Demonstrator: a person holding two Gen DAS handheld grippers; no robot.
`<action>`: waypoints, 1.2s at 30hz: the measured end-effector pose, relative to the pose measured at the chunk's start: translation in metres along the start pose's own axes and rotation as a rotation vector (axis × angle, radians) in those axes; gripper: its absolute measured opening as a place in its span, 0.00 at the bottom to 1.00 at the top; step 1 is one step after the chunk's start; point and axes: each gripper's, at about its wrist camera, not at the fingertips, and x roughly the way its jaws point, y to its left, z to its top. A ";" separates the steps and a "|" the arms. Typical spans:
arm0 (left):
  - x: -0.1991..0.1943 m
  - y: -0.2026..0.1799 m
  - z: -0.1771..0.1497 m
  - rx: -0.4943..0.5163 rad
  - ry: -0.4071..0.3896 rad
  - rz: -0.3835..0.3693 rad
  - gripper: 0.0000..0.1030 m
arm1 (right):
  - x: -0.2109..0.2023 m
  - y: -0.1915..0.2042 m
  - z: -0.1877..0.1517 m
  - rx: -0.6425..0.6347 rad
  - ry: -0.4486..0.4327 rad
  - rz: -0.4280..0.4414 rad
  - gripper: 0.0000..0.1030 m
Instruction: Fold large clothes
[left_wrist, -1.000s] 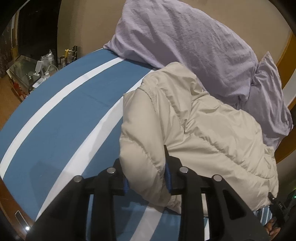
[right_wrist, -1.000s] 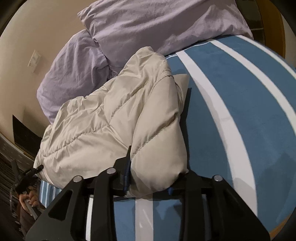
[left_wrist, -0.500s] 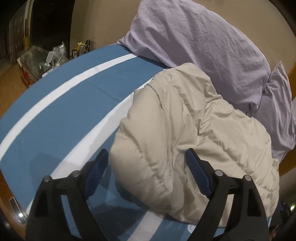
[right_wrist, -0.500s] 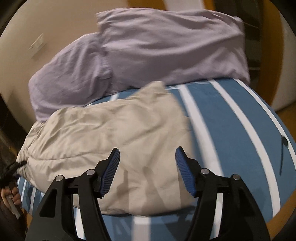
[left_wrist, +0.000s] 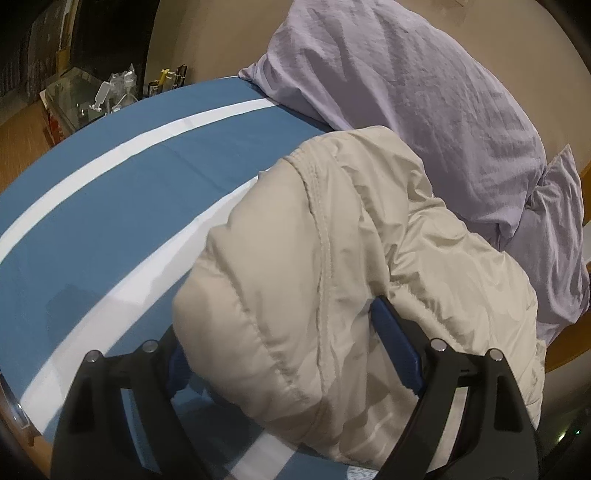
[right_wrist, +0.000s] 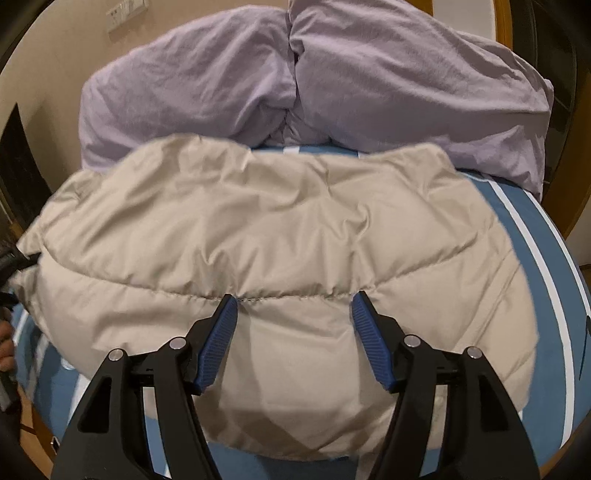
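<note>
A beige quilted puffer jacket (left_wrist: 332, 258) lies folded on the blue bed with white stripes (left_wrist: 110, 192). It also fills the middle of the right wrist view (right_wrist: 280, 236). My left gripper (left_wrist: 288, 354) is open, its jaws wide apart on either side of the jacket's near folded end, which bulges between them. My right gripper (right_wrist: 293, 332) is open and empty, hovering just above the jacket's near edge.
Two lilac pillows (right_wrist: 332, 81) lean against the beige wall behind the jacket. A glass side table with small bottles (left_wrist: 107, 99) stands past the bed's far left edge. A wooden bed frame (left_wrist: 569, 347) runs at the right. A hand (right_wrist: 5, 343) shows at the left edge.
Both grippers were shut on the jacket's folded end one second ago. Both have opened and let it go. The right gripper has pulled back and swung round to face the pillows.
</note>
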 end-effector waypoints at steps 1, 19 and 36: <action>0.001 -0.001 0.000 -0.007 0.002 -0.012 0.82 | 0.004 0.004 -0.004 -0.020 0.002 -0.022 0.66; -0.033 -0.032 0.023 -0.033 -0.054 -0.204 0.27 | 0.023 0.021 -0.013 -0.091 0.004 -0.123 0.68; -0.112 -0.190 -0.011 0.272 -0.114 -0.480 0.26 | 0.022 0.014 -0.011 -0.063 0.006 -0.078 0.69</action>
